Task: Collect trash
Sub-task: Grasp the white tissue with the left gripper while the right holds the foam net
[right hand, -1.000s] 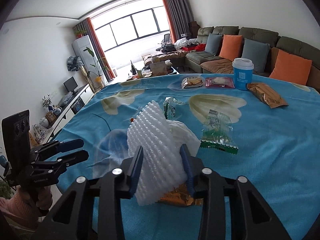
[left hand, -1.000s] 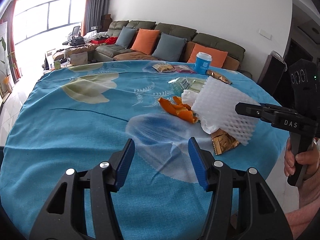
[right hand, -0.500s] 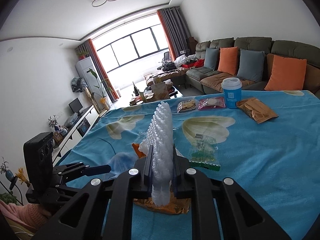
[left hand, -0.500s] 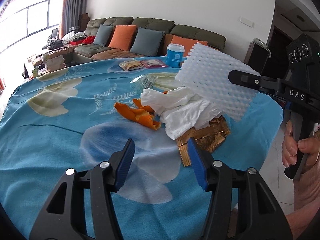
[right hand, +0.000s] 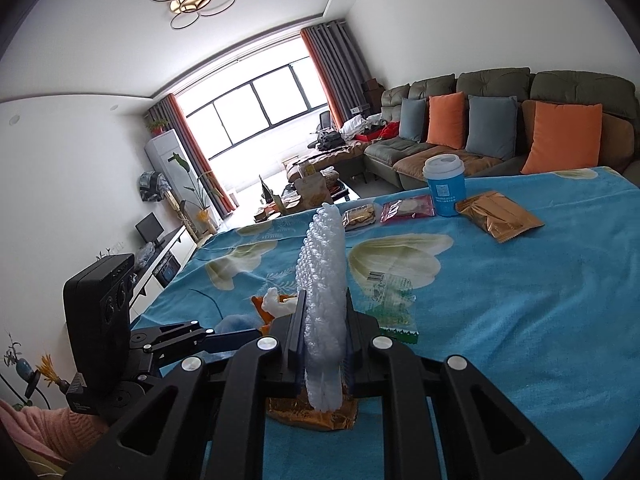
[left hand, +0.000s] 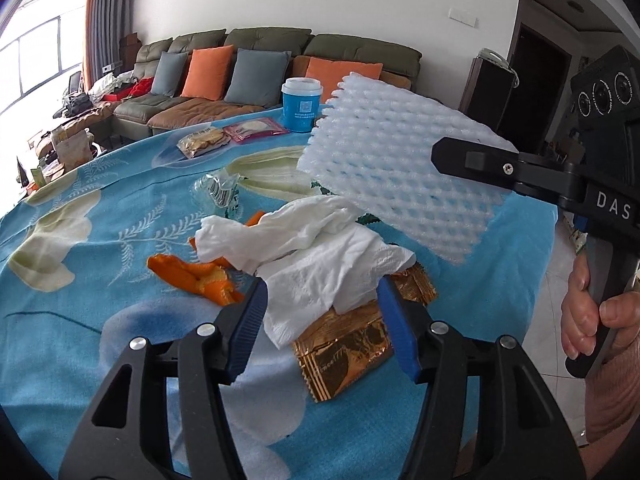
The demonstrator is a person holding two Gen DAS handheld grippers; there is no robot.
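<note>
- Trash is scattered over the blue floral tablecloth, and the crumpled white tissue is used as the landmark here.
- Left of the tissue, orange peel is seen lying on the cloth, with one bit tucked under the tissue's edge.
- Behind the tissue and a little to the left, a clear crinkled wrapper is found flat on the cloth.
- Further back on that side, two snack packets are laid next to each other, and a blue cup with a white lid is stood upright just right of them.
- Right in front of the tissue, the left gripper is held low with its blue-padded fingers spread wide apart; nothing is gripped, and the tissue's near edge sits between them.
- Under the tissue, a gold foil wrapper is partly covered, with its front end sticking out toward the gripper.
- Above and to the right of the tissue, the white foam fruit net is held up off the table, clear of everything else.
- That net is pinched tight by the right gripper, its fingers closed on the lower end so the net stands on edge between them in the right wrist view.
- Far right of the tissue, a second gold packet is seen beside the cup in the right wrist view.
</note>
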